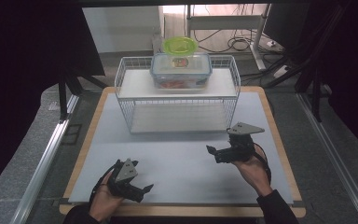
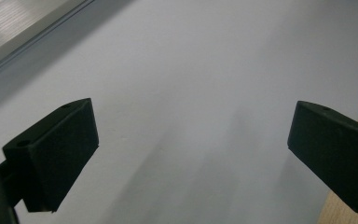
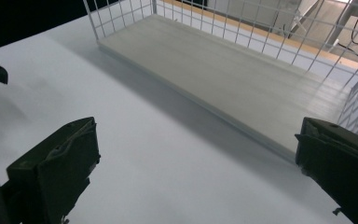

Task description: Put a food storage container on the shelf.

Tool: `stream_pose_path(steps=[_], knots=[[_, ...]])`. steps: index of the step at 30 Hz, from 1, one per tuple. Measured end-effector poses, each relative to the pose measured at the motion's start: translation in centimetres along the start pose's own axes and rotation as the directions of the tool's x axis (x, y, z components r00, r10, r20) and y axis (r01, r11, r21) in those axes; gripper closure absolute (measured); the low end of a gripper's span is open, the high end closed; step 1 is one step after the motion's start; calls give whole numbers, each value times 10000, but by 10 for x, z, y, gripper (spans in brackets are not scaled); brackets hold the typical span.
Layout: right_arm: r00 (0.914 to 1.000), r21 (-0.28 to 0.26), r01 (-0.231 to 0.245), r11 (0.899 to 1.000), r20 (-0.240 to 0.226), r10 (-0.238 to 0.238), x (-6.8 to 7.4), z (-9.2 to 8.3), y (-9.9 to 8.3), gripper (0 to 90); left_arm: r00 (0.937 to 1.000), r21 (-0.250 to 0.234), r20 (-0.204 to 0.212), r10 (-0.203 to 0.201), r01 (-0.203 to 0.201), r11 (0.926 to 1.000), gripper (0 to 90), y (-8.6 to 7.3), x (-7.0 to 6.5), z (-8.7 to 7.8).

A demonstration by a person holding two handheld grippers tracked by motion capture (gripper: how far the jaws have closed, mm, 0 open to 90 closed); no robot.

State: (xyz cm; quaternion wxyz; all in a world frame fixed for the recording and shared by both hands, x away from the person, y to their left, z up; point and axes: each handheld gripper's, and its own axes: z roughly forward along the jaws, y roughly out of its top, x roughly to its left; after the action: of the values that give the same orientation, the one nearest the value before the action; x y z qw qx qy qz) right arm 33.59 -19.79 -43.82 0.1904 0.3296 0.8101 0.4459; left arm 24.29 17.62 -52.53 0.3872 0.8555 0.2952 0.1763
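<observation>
Nearest, the left gripper (image 1: 145, 188) is held low over the white mat (image 1: 182, 163), jaws spread wide with nothing between them. The right gripper (image 1: 210, 150) is likewise wide open and empty. Beyond the right gripper's jaws a wire rack (image 3: 242, 70) is seen, its long axis crosswise. Farthest, on the rack's upper shelf, a clear container (image 1: 181, 71) is set lengthwise along it, a green lid (image 1: 180, 45) just behind.

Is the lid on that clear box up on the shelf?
Yes, shut. The clear box has its blue-rimmed lid flat on top, a green bowl above.
</observation>
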Motion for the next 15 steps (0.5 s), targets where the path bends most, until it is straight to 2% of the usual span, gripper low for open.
stream_pose_path(steps=[15], knots=[[9996, 800, 131, 9967, 233, -150, 11, -4, -43, 0, 10000, -54, -50, 74, -74, 10000, 13, 0, -1, 0]])
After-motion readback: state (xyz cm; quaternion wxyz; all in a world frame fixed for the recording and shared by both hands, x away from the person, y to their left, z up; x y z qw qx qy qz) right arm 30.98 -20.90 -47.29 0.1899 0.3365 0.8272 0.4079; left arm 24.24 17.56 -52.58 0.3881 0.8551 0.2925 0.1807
